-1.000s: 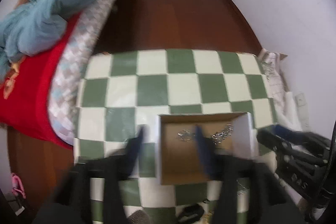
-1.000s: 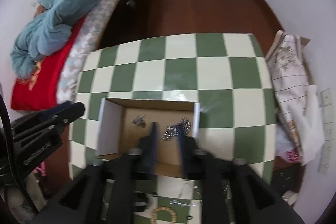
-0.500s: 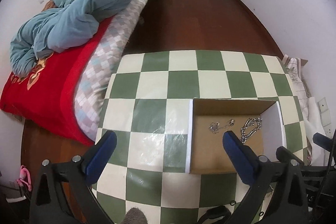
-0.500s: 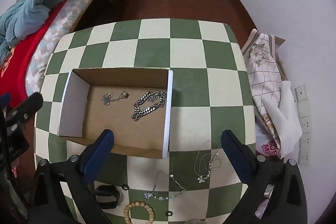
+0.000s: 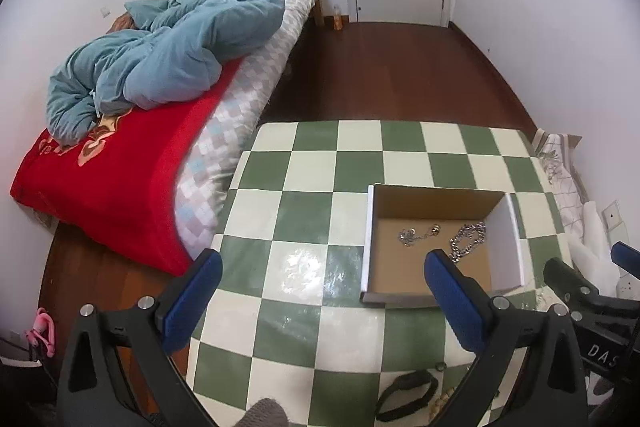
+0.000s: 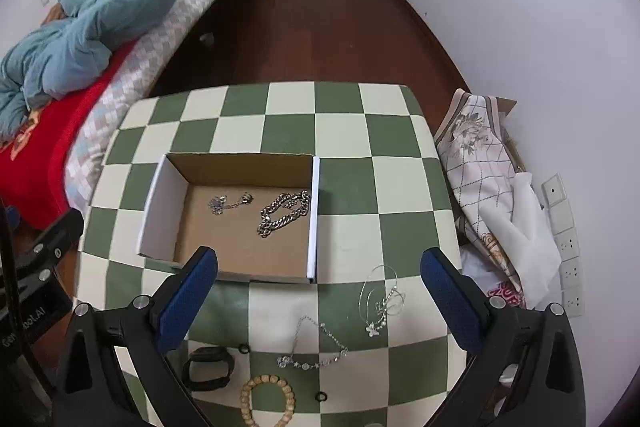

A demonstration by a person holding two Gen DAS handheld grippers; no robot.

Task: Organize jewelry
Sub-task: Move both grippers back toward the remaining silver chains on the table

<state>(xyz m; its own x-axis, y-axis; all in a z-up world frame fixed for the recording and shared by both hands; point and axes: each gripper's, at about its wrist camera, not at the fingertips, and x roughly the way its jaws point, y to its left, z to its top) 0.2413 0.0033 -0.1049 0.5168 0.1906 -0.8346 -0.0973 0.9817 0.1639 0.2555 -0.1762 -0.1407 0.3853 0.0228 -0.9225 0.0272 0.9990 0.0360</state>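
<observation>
While both grippers hang above the checkered table (image 6: pixel 348 123) with nothing between their fingers, the left gripper (image 5: pixel 318 291) and the right gripper (image 6: pixel 318 291) each have their blue pads spread wide apart. One open cardboard box (image 6: pixel 168 199) sits on the table and holds two pieces: a heavy silver chain bracelet (image 6: pixel 285 211) near its right wall and a finer silver chain with a ring (image 6: pixel 230 202) to the left of it, the two lying apart on the brown floor of the box. Outside the box, on the near part of the table in the right wrist view, I count five larger pieces: a thin wire necklace with a flower charm (image 6: pixel 380 301), a sparkling silver chain (image 6: pixel 314 349), a wooden bead bracelet (image 6: pixel 267 397), a black band (image 6: pixel 208 367), and two small black rings (image 6: pixel 243 348), possibly earrings, too small to tell. Beside the table stands one bed (image 5: pixel 120 163) with a blue quilt (image 5: pixel 168 55).
</observation>
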